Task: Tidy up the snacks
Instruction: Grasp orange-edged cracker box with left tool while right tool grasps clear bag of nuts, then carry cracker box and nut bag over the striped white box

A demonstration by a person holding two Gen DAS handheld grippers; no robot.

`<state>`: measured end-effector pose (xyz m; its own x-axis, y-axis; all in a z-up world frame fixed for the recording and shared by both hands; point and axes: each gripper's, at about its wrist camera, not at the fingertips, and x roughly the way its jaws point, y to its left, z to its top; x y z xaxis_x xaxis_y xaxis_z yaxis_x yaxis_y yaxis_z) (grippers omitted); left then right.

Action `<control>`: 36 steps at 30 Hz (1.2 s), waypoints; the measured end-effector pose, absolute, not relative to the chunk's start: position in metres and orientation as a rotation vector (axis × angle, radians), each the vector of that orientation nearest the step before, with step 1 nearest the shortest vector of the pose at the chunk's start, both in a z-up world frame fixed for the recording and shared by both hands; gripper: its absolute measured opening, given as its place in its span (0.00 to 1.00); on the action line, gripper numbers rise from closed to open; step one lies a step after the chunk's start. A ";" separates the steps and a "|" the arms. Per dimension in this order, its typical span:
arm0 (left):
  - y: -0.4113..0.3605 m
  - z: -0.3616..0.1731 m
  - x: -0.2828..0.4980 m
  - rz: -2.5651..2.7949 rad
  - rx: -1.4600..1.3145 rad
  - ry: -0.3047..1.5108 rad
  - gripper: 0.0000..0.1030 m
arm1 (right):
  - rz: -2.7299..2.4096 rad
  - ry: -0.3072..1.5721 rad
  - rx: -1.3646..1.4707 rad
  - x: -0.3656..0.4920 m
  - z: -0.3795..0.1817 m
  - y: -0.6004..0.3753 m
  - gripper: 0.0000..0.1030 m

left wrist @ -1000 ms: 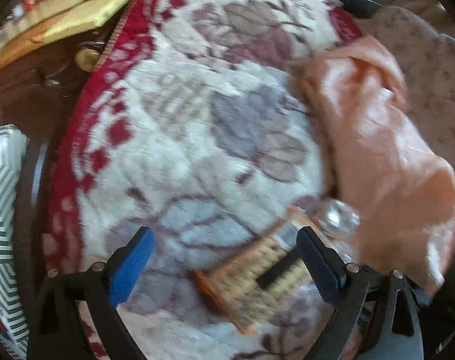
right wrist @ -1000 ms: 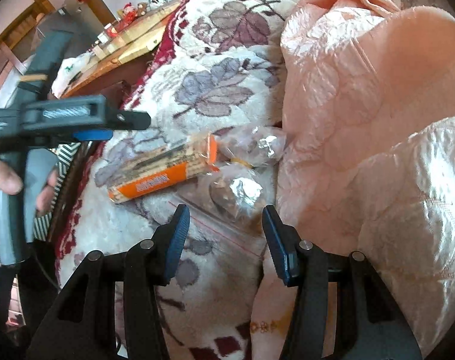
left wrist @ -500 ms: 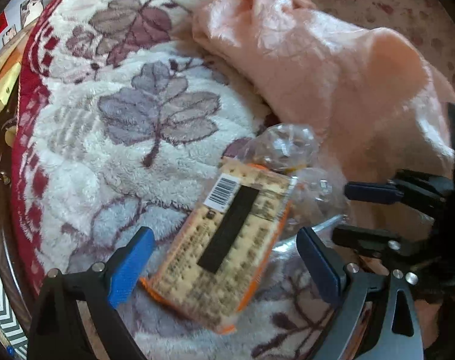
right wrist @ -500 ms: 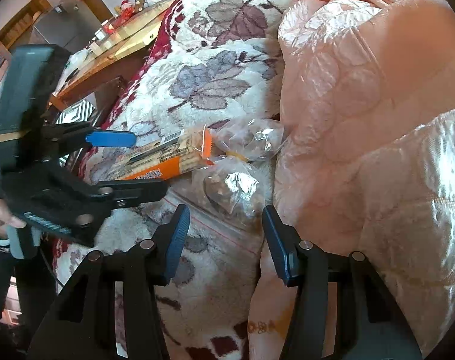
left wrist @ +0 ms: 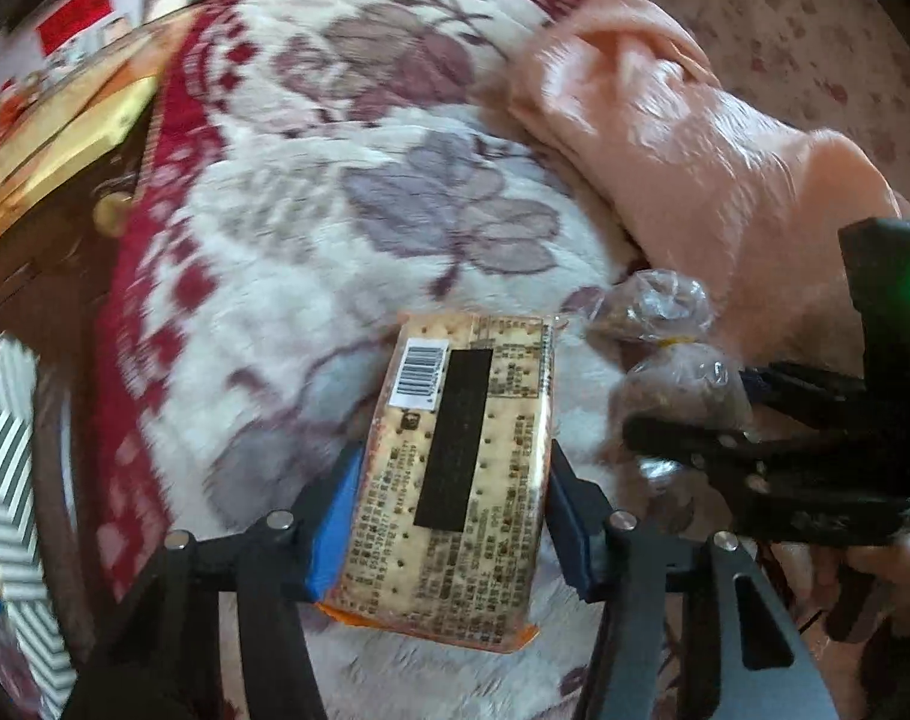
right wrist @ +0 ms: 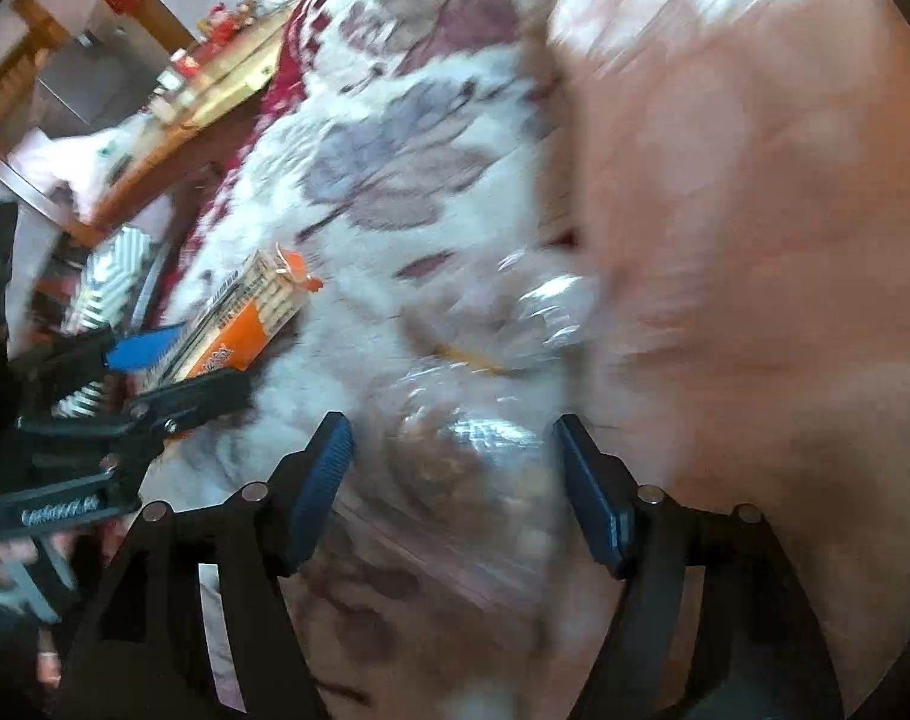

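An orange cracker pack (left wrist: 460, 468) with a barcode lies on the floral blanket (left wrist: 347, 192). My left gripper (left wrist: 449, 516) is shut on the cracker pack, a finger against each long side. It also shows in the right wrist view (right wrist: 245, 318). A clear bag of snacks (left wrist: 676, 378) lies to the right of the pack against the peach quilt (left wrist: 724, 168). My right gripper (right wrist: 455, 480) is open, its fingers either side of the clear bag (right wrist: 472, 450); the view is blurred.
A wooden table (left wrist: 47, 138) with boxes stands at the far left beyond the blanket's red border. A striped box (left wrist: 11, 480) sits at the left edge. The peach quilt (right wrist: 742, 240) fills the right side.
My left gripper has moved onto the cracker pack and closed on it. My right gripper has moved forward so the clear bag lies between its fingers.
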<state>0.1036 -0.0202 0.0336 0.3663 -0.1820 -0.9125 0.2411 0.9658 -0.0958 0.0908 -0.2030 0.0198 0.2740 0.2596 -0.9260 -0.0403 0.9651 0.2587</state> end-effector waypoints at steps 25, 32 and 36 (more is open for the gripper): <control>0.073 0.085 0.014 -0.024 -0.117 0.995 0.54 | 0.460 1.104 -0.004 0.050 0.087 -0.109 0.32; 0.104 0.097 -0.006 0.063 -0.124 0.957 0.54 | 0.531 1.097 -0.045 0.047 0.095 -0.070 0.32; 0.123 0.101 -0.017 0.102 -0.143 0.945 0.54 | 0.571 1.095 -0.071 0.046 0.098 -0.047 0.32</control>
